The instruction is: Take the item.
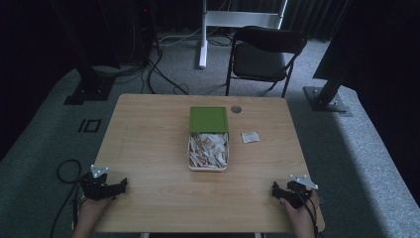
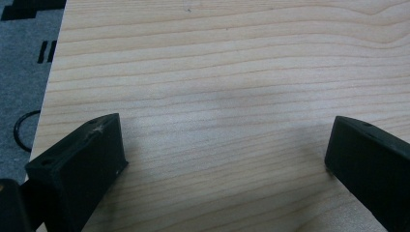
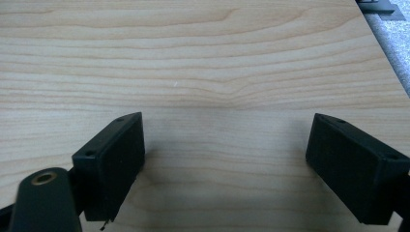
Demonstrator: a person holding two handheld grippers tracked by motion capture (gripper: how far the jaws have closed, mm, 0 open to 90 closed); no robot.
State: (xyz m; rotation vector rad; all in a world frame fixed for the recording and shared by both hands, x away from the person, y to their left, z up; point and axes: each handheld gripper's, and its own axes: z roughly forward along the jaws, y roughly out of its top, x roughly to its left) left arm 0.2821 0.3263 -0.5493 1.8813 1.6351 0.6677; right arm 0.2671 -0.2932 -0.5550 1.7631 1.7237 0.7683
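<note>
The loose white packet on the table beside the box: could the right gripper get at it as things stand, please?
Probably yes: the right gripper is open and bare table lies between it and the packet, which lies flat, apart from the box.

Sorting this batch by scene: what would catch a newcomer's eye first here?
A white box heaped with small packets sits mid-table, its green lid at the far end. One loose packet lies to its right. The left tool and right tool rest at the near corners, jaws open, holding nothing.
</note>
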